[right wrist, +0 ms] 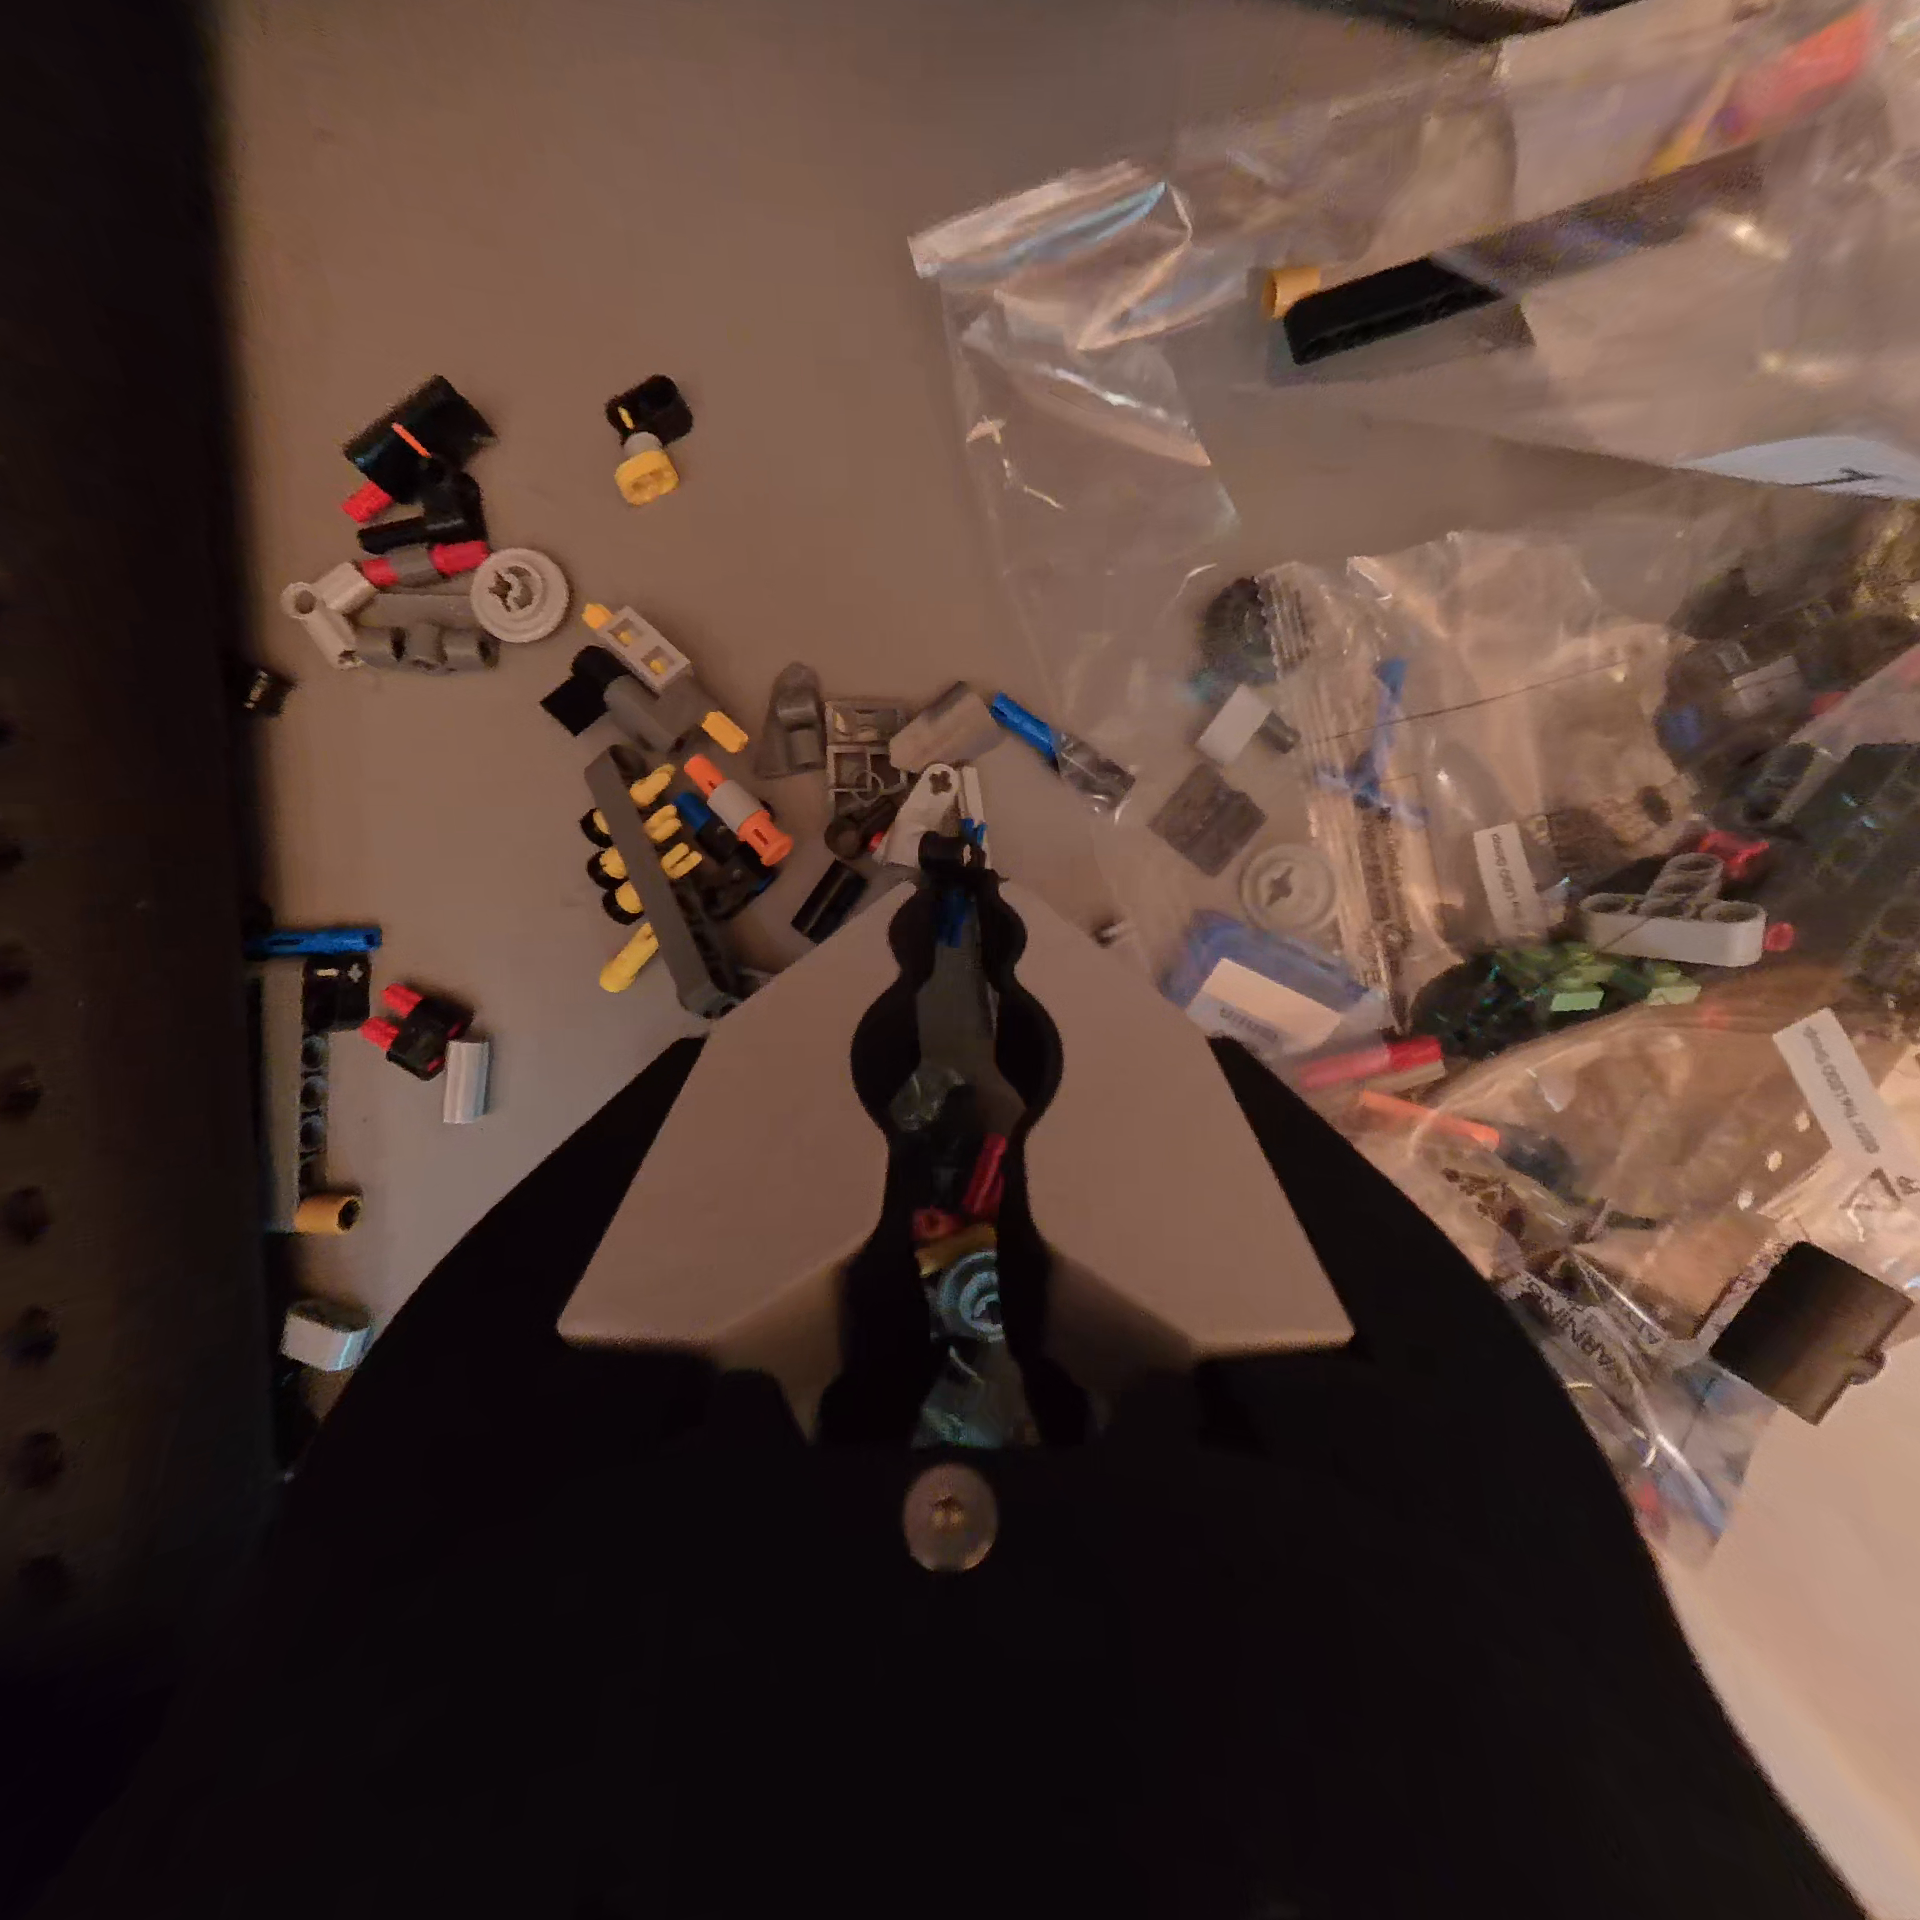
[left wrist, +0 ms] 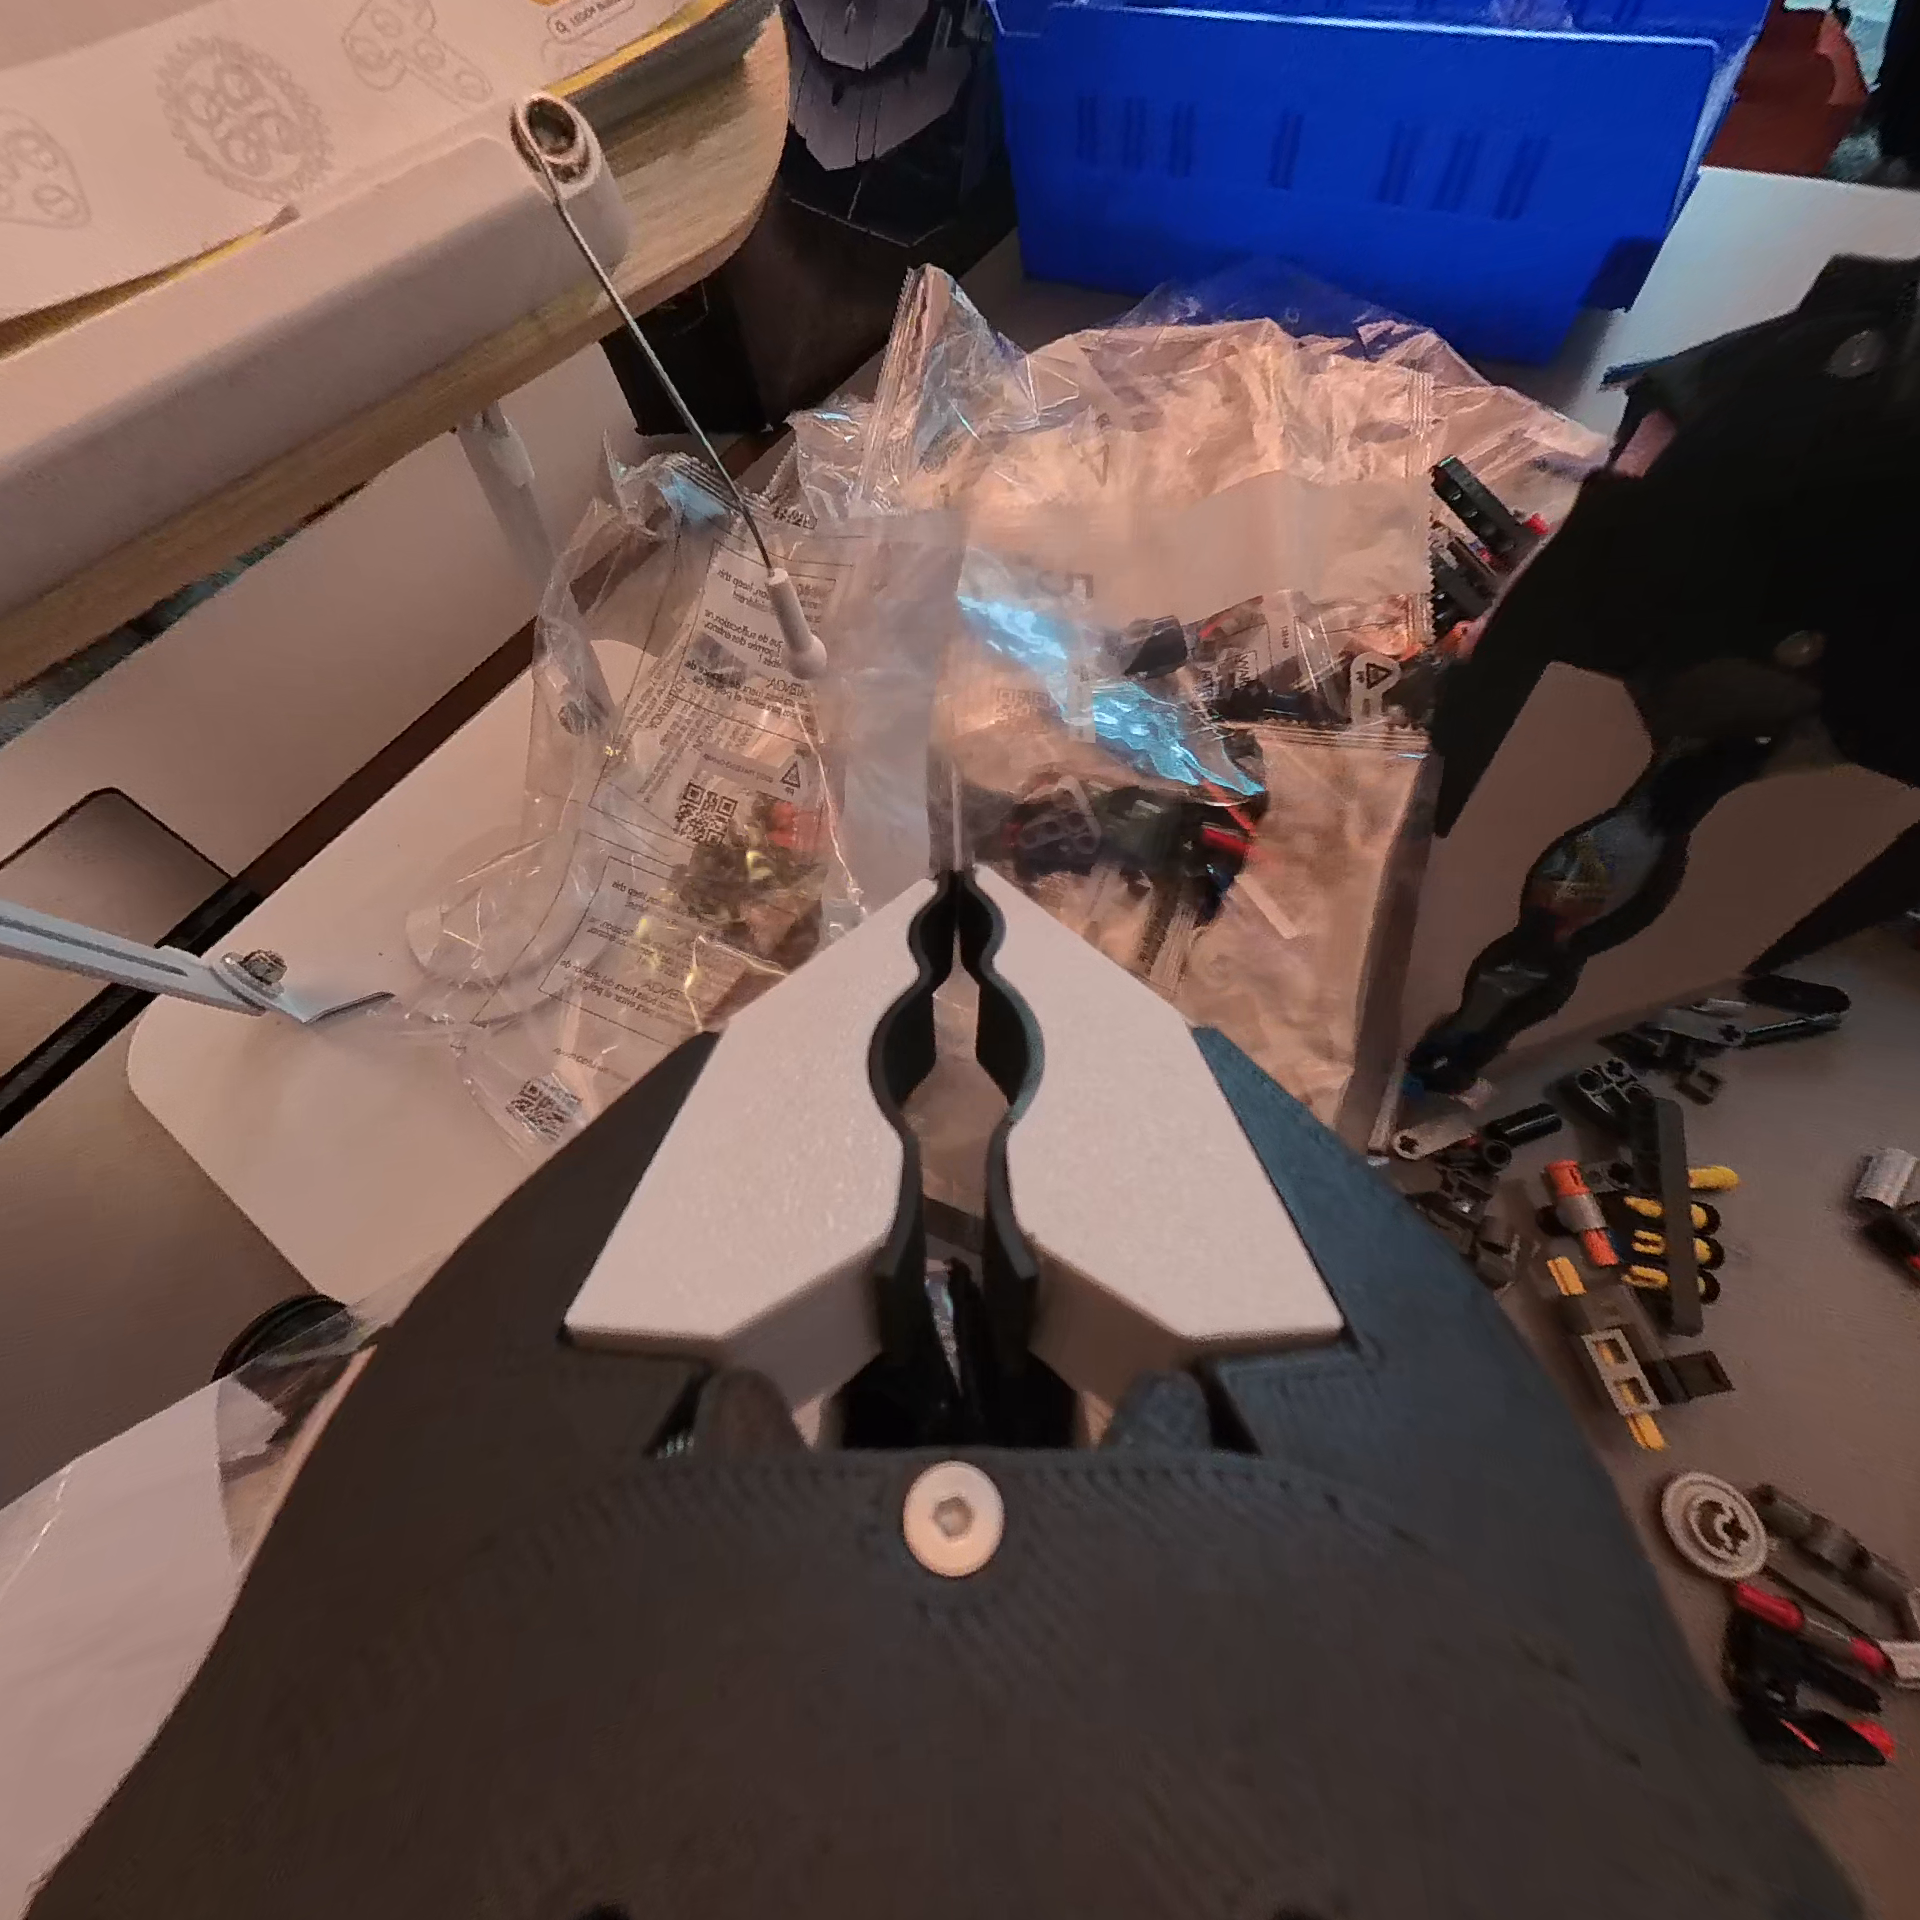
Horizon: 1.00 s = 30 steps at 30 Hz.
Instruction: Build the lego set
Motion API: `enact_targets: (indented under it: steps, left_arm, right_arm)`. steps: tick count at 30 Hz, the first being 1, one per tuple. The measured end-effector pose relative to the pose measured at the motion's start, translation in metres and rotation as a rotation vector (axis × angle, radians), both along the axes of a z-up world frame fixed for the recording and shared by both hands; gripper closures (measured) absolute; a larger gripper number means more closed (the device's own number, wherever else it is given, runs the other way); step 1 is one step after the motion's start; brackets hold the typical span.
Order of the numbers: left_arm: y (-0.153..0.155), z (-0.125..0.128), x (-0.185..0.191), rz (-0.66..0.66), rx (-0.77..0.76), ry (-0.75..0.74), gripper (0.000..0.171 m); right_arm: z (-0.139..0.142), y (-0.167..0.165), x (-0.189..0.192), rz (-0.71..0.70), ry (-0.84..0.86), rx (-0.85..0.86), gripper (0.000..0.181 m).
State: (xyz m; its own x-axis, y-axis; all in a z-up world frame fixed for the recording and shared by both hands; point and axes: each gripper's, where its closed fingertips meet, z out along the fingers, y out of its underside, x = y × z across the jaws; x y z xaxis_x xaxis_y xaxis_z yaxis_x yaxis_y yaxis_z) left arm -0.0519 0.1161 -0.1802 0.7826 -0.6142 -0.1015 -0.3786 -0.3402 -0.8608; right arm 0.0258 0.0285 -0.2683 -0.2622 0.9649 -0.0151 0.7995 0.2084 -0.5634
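Observation:
In the left wrist view my left gripper (left wrist: 951,878) is shut on the thin edge of a large clear plastic bag (left wrist: 1195,499), which stands up from the fingertips and holds several dark Lego parts. In the right wrist view my right gripper (right wrist: 951,868) points down at the table and is shut on a small black piece with a blue pin (right wrist: 940,854), just above a white beam (right wrist: 925,800) in a heap of loose parts. The right gripper also shows in the left wrist view (left wrist: 1439,1070), tips down among the loose pieces.
Loose Lego pieces (right wrist: 665,831) lie scattered on the grey table (right wrist: 727,260). More clear bags of parts (right wrist: 1558,779) lie to the right. A smaller bag (left wrist: 707,790), a blue bin (left wrist: 1351,156) and an instruction booklet (left wrist: 208,125) on a stand are at the back. About 15 centimetres separates my left fingertips from my right.

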Motion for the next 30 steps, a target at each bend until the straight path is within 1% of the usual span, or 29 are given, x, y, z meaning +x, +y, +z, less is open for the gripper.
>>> enact_targets:
  steps: [3,8,12,14,16,22,25,30]
  left_arm:
    - [-0.001,-0.005,0.002,-0.011,-0.018,0.007,0.171]
    - [-0.002,-0.005,0.002,-0.018,-0.02,0.006,0.171]
    - [-0.004,0.001,0.002,-0.021,-0.002,-0.002,0.158]
    - [-0.005,0.007,0.004,-0.03,0.016,-0.01,0.151]
    - [-0.008,0.013,0.007,-0.053,0.041,-0.01,0.148]
    - [-0.033,0.026,0.032,-0.242,0.089,-0.015,0.148]
    - [-0.049,0.029,0.047,-0.347,0.077,-0.037,0.15]
    - [-0.065,0.003,0.062,-0.451,-0.021,0.037,0.15]
  right_arm:
    - [0.006,-0.002,-0.001,0.01,0.032,-0.013,0.177]
    - [0.016,-0.006,-0.005,0.029,0.091,-0.02,0.176]
    - [0.04,-0.011,-0.011,0.044,0.213,-0.063,0.177]
    - [0.047,-0.008,-0.012,0.034,0.249,-0.061,0.177]
    - [0.05,-0.004,-0.013,0.023,0.275,-0.038,0.177]
    - [0.064,0.002,-0.017,0.015,0.346,0.023,0.177]
    - [0.07,0.002,-0.018,0.019,0.377,0.05,0.177]
    - [0.075,0.004,-0.02,0.023,0.401,0.109,0.177]
